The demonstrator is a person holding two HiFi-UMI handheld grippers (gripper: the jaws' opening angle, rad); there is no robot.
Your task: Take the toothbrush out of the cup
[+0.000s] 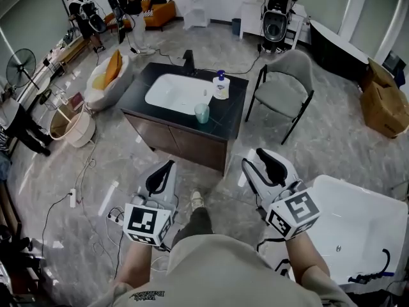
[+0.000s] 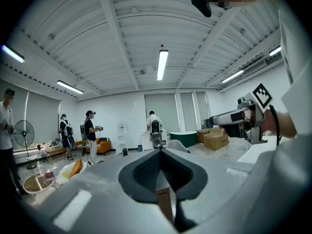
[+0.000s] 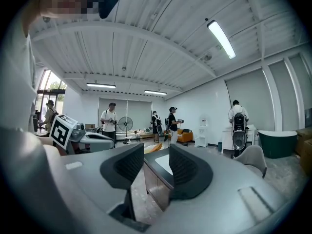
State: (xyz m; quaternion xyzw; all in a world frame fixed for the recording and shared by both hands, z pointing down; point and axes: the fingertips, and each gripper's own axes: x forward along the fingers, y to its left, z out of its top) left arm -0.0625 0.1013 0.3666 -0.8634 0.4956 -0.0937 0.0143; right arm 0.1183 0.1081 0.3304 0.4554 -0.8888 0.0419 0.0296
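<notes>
Standing well back from the cabinet (image 1: 185, 143), looking steeply down on grey veined marble floor (image 1: 115, 165). Holding the left gripper (image 1: 160, 176) low in front, ribbed black pads pressed together with nothing between them. Holding the right gripper (image 1: 262, 168) alongside, well apart from the left, rounded black pads spread and only air in the gap. Spotting the cup (image 1: 202, 112) now: pale green, translucent, upright on the glossy black counter (image 1: 233, 125), just right of the smooth white rounded basin (image 1: 174, 93). Can't pick out the toothbrush at this range, too small. Catching a white pump bottle (image 1: 221, 86) with a blue top just behind the cup, and a dark tap (image 1: 188, 61) at the basin's far edge. Noting plain brown fronts on the cabinet below the counter, and off to its right a grey padded chair (image 1: 283, 91) on thin black legs. Holding both grippers well short of the counter, touching nothing.
</notes>
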